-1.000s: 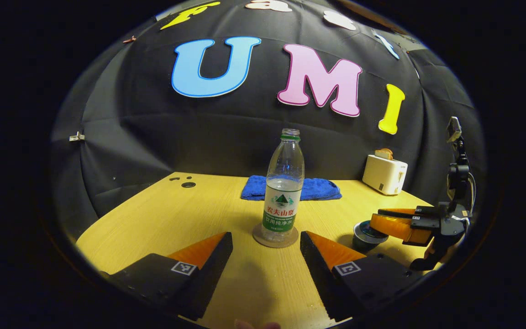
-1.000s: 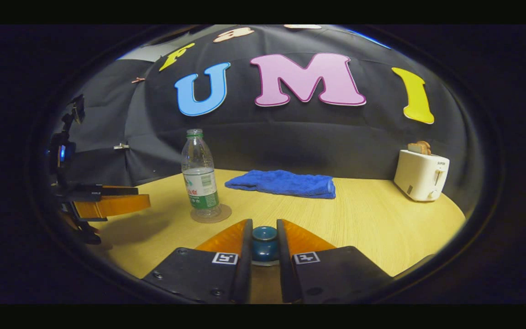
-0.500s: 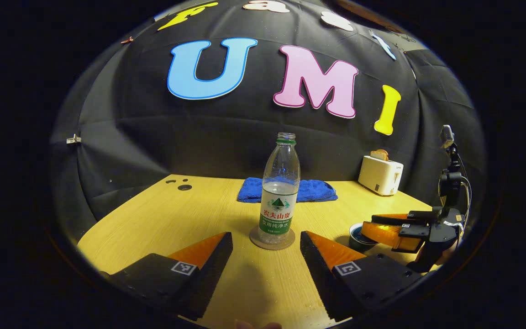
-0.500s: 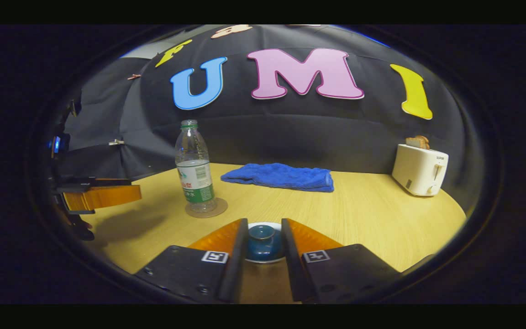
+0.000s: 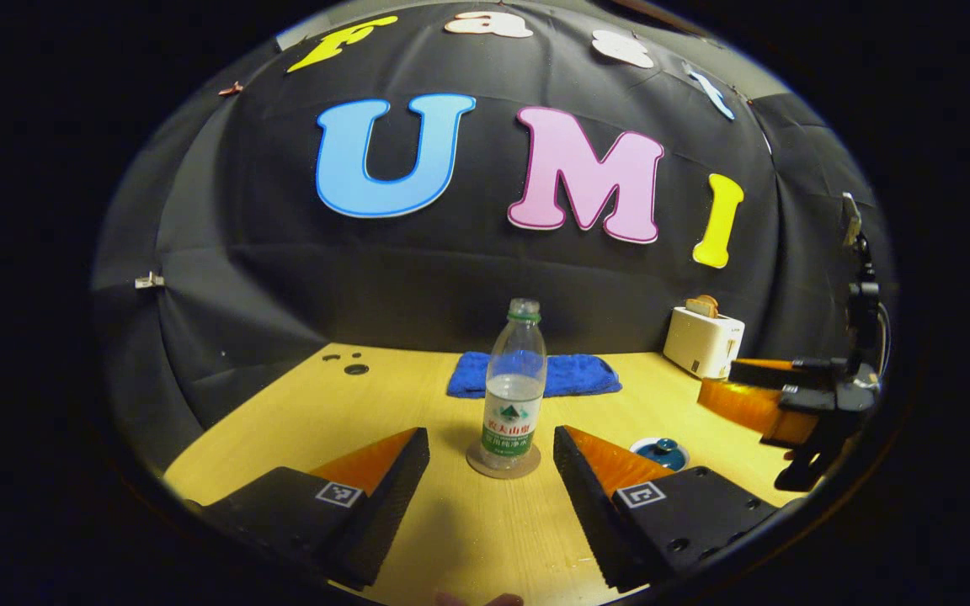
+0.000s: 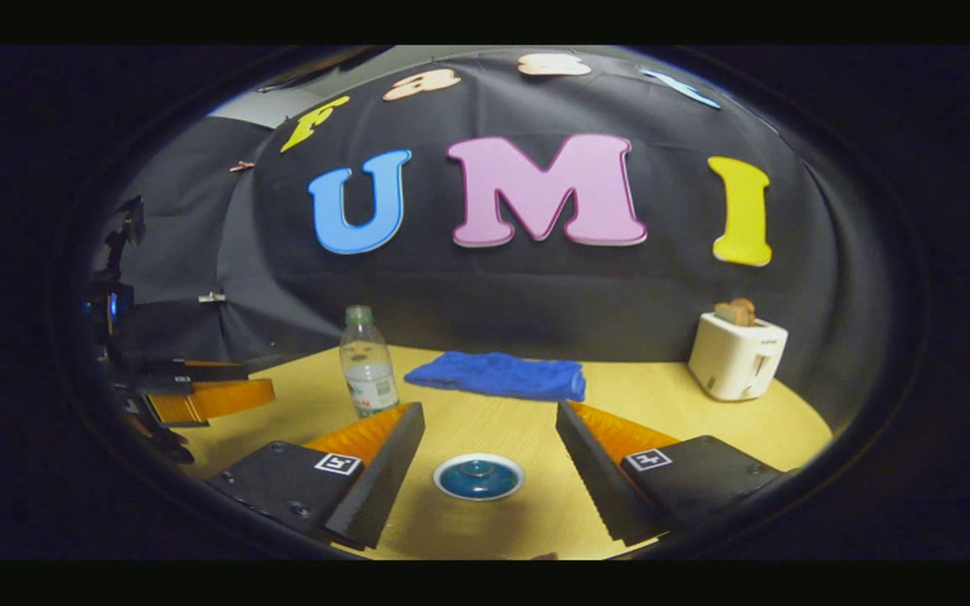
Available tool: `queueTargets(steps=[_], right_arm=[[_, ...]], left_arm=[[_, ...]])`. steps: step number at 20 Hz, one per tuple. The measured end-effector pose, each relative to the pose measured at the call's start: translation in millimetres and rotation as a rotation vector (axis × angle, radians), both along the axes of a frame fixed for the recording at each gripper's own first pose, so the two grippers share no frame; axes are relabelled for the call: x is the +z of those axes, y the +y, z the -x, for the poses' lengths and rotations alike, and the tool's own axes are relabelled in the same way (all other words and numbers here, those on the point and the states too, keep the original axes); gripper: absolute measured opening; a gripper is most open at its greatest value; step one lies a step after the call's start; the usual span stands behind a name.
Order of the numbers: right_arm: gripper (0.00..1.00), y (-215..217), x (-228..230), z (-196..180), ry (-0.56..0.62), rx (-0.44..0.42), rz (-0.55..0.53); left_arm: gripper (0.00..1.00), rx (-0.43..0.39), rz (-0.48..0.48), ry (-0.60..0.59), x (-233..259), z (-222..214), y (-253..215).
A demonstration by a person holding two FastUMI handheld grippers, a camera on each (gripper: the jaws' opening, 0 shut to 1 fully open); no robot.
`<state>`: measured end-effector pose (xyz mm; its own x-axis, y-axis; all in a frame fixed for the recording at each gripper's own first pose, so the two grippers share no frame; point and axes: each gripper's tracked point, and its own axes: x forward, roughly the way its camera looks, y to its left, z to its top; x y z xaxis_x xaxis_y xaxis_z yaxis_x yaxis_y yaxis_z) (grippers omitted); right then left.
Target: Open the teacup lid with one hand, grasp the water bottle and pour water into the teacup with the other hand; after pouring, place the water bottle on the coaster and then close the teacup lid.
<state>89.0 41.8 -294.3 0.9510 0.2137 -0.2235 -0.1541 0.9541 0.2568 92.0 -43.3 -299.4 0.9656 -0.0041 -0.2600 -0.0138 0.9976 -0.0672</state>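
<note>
Bottle: the water bottle (image 5: 514, 387) stands upright on its coaster (image 5: 503, 461), pouring apparently done.
Lid: the teacup lid (image 6: 478, 476) sits on the cup, right of the bottle.
Right gripper (image 6: 489, 454): spread wide, empty, above the lid.
Left gripper (image 5: 492, 463): wide open, empty, facing the bottle.

A clear plastic bottle (image 5: 514, 383) stands on a matt wood-grain surface (image 5: 384, 404), beside a glossy, probably ceramic, teacup lid (image 6: 478, 476) and a nubby blue cloth (image 6: 498, 375).
</note>
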Motion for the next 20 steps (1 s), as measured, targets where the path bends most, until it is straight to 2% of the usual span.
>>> queueTargets(steps=[6,9,15,20], right_arm=[[0.97,-16.6,103.3,24.9,-0.021,-0.022,0.008],[0.97,-16.3,143.3,41.3,-0.038,-0.048,0.015],[0.98,-18.4,192.6,64.1,-0.060,-0.085,0.036],[0.96,-22.8,221.7,81.7,-0.080,-0.143,0.079]], left_arm=[[0.94,-0.020,-0.021,-0.013,76.2,26.1,-3.3],[0.94,-0.046,0.030,-0.035,114.1,40.6,-7.3],[0.94,-0.010,0.084,-0.046,157.6,59.5,23.4],[0.93,-0.070,0.063,-0.098,182.7,66.8,25.9]])
